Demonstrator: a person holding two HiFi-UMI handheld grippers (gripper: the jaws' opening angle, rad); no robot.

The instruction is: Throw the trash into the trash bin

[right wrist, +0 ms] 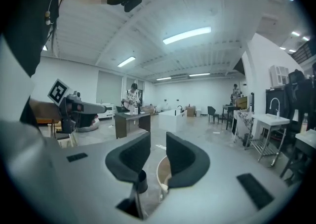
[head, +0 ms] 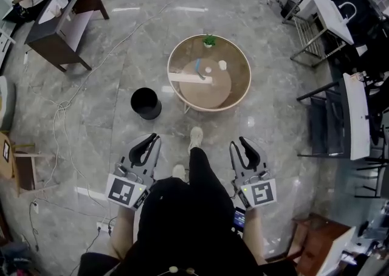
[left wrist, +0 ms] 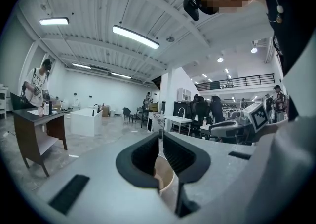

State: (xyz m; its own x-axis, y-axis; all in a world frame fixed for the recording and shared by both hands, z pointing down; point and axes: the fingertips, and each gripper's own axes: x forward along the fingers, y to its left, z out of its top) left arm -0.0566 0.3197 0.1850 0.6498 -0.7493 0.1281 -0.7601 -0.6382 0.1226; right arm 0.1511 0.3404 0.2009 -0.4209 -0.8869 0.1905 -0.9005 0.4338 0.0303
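Farthest left I have the left gripper [head: 144,144] at my hip. Its own view shows the jaws all but together, with only a slit between them and nothing in it. Straight ahead of it on the floor stands the bin [head: 146,103], just beside the left edge of the table [head: 243,89].

The trash lies on that table, well apart from both grippers, so I judge nothing is picked up yet. The strip [head: 189,78] lies with its long axis across my view, its left end at the rim on the bin side. Right of it are a blue scrap [head: 199,67] and a white wad [head: 222,65]. A green bit [head: 209,41] sits at the far rim.

On the right, the right gripper [head: 244,147] has its jaws a little apart and empty, and it points at the table's near edge.

The strip's near end favours my left hand and the wad my right. Either way, the carry afterwards goes leftward to the bin.
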